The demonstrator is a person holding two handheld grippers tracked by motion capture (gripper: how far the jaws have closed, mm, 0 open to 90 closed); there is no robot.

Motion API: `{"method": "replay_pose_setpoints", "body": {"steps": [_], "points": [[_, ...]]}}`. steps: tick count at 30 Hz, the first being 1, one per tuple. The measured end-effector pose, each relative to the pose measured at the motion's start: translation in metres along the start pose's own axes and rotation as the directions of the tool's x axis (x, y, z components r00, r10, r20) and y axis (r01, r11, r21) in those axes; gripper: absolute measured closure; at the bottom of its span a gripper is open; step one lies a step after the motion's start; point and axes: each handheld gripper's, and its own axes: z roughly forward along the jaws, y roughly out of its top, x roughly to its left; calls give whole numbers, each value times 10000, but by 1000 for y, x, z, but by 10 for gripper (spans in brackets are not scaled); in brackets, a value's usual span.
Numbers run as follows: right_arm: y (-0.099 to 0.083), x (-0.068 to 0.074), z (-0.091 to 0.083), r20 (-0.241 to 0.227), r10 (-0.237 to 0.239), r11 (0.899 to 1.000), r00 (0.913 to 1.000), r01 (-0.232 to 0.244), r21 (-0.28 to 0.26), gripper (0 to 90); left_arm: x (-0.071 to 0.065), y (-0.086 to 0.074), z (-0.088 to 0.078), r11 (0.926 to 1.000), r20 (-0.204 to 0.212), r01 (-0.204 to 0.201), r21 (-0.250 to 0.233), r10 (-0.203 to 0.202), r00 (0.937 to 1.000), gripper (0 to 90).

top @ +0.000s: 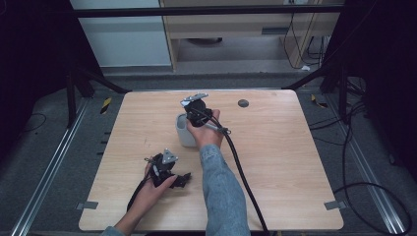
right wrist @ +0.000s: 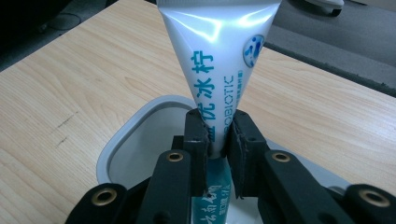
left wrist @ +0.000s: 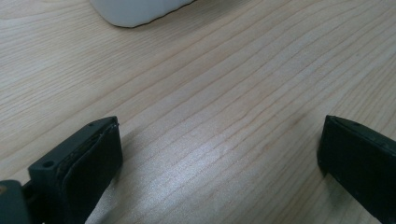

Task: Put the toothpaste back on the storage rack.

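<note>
R fingers (right wrist: pixel 217 140) pinch tube (right wrist: pixel 219 51), upright, crimp up, over cup (right wrist: pixel 116 149).

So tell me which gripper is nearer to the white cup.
Right. The right gripper is directly above the white cup, clamping a toothpaste tube over its opening. The left gripper rests on the table, open, nearer the person.

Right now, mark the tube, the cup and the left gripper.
tube (right wrist: pixel 219 56), right gripper view, on its printed white body.
cup (right wrist: pixel 140 116), right gripper view, on its grey rim.
left gripper (top: pixel 184 178), high view, between its fingertips.
</note>
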Motion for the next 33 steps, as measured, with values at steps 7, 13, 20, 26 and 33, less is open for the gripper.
{"method": "replay_pose_setpoints", "body": {"steps": [7,13,20,26,33], "points": [[1,-1,-1,-162,39,10000,9999,-39,17,763,0,0,0,10000,4,-4,1,4,10000,0],[2,-2,-3,-220,32,10000,9998,-31,38,752,0,0,0,10000,7,-10,3,10,10000,0],[5,1,-6,-282,-88,9999,9996,91,85,698,0,0,0,10000,7,-14,0,14,10000,0],[9,2,-9,-322,-114,9999,9994,114,6,653,0,1,1,10000,-14,-7,0,7,10000,0],[8,1,-14,-480,-116,9999,9988,118,26,597,1,2,2,10000,18,-47,2,47,10000,0]]}}
